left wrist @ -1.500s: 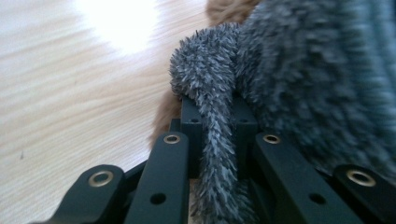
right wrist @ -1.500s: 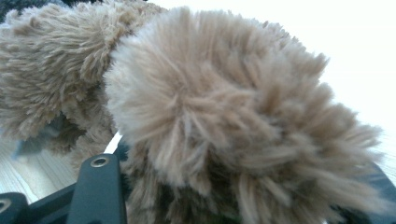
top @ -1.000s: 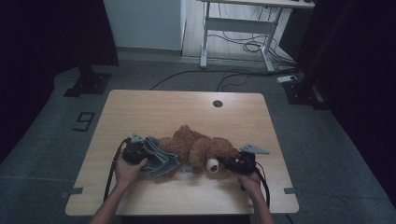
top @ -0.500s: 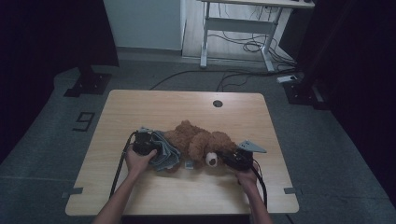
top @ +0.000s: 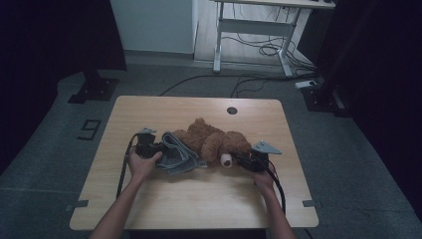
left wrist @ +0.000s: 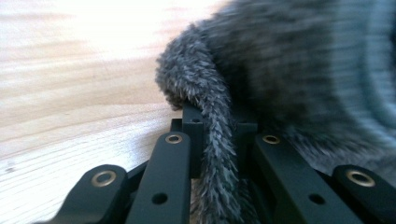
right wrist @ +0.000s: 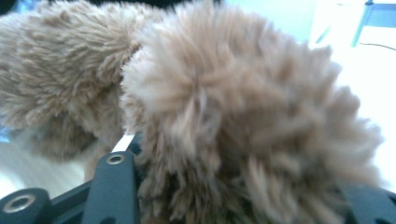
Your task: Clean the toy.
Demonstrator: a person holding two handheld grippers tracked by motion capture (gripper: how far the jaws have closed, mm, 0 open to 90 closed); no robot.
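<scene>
Since a second ago, my left hand has slid in along the table toward the middle, and the grey cloth has come with it: it now lies bunched right against the brown teddy bear, touching its back end, where before it sat a little further out to the left. My left tongs are together, pinched tight on a fold of that cloth; in the left gripper view a thin furry edge of the cloth runs straight down between the two black jaws with no gap either side. My right tongs are at the bear's other end, beside its pale foot pad. They have just been opening a little, and in the right gripper view the bear's fur swells up between the jaws and hides the tips, so I cannot tell whether the pads truly press on it or only rest in the pile.

To my mind this means the dressing is only starting. The cloth is gripped and brought to the bear, which lies on its side in the middle of the table, but nothing is pulled over it yet. My right side needs a firmer hold before I draw the cloth across.
</scene>
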